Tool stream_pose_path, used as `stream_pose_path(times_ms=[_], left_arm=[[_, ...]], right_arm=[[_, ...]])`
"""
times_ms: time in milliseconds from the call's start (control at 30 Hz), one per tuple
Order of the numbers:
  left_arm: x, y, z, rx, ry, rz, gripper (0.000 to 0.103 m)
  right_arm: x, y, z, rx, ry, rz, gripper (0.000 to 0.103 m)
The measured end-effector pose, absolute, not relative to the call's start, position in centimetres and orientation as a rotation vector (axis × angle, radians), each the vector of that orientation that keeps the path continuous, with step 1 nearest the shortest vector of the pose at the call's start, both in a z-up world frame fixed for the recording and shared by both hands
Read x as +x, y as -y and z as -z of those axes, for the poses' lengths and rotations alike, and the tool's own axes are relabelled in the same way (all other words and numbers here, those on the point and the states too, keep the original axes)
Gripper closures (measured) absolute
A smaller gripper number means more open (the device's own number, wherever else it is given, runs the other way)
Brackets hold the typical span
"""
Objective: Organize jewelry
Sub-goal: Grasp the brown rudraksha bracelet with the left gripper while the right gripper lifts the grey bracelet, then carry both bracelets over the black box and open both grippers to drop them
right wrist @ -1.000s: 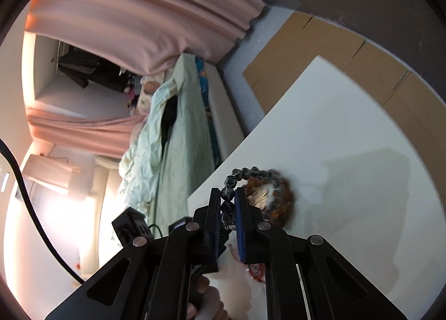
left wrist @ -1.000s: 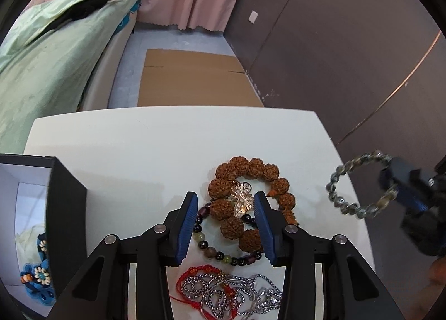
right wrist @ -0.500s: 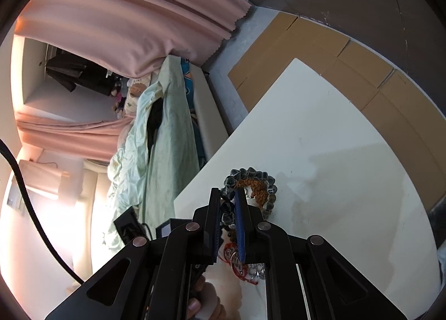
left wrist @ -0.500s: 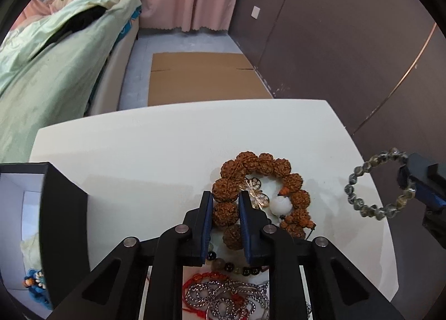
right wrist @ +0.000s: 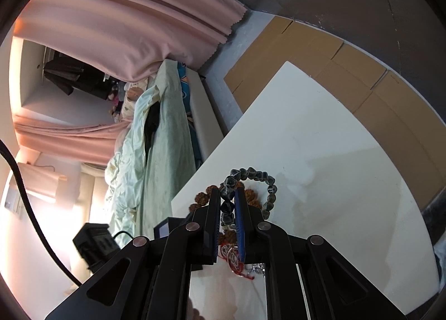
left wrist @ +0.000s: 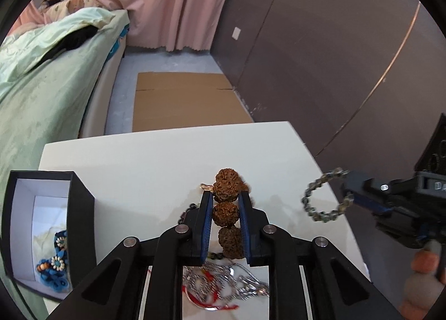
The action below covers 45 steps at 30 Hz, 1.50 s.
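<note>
A brown seed-bead bracelet (left wrist: 226, 210) is seen pinched between the blue pads of the left claw (left wrist: 225, 203), whose jaws have just been closing on it; several of its knobbly beads are lined up in the gap, and the strand appears lifted clear of the white bench (left wrist: 145, 169). Off to the right, a grey stone-bead bracelet (left wrist: 323, 197) is held aloft by the right claw (right wrist: 226, 203), pressed together on a few of its beads, with the rest of the loop hanging free beyond the fingertips. A tangle of silver chain and red cord (left wrist: 223, 283) is left lying on the bench just below the left claw, with a dark bead strand (left wrist: 185, 212) partly hidden beside it. At the bench's left edge an open black box (left wrist: 80, 225) is shown, a blue beaded flower piece (left wrist: 54, 264) already lying inside. The step in hand is judged to be the pick-up of loose bracelets for sorting. The next move would call for the brown bracelet to be carried leftward over the box and released inside without snagging the pieces beneath, the grey one probably to follow.
</note>
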<state>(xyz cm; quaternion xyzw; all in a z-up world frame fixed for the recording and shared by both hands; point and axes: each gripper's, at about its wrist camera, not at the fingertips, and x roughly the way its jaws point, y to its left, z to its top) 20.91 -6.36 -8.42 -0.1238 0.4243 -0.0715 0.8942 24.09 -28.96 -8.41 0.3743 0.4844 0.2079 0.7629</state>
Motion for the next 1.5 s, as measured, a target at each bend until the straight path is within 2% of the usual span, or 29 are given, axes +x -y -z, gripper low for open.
stream_pose_path(times_ms=[567, 1000, 1500], left_arm=[[15.1, 2.9, 3.3, -0.324, -0.757, 0.161, 0.084], [11.3, -3.2, 0.6, -0.397, -0.673, 0.104, 0.084], [9.0, -10.0, 0.0, -0.468, -0.614, -0.042, 0.084]], right_arm=[[20.9, 27.4, 6.8, 0.790, -0.994, -0.567, 0.091], [19.4, 20.2, 6.0, 0.715, -0.969, -0.707, 0.091], [19.1, 10.5, 7.0, 0.670, -1.003, -0.871, 0.091]])
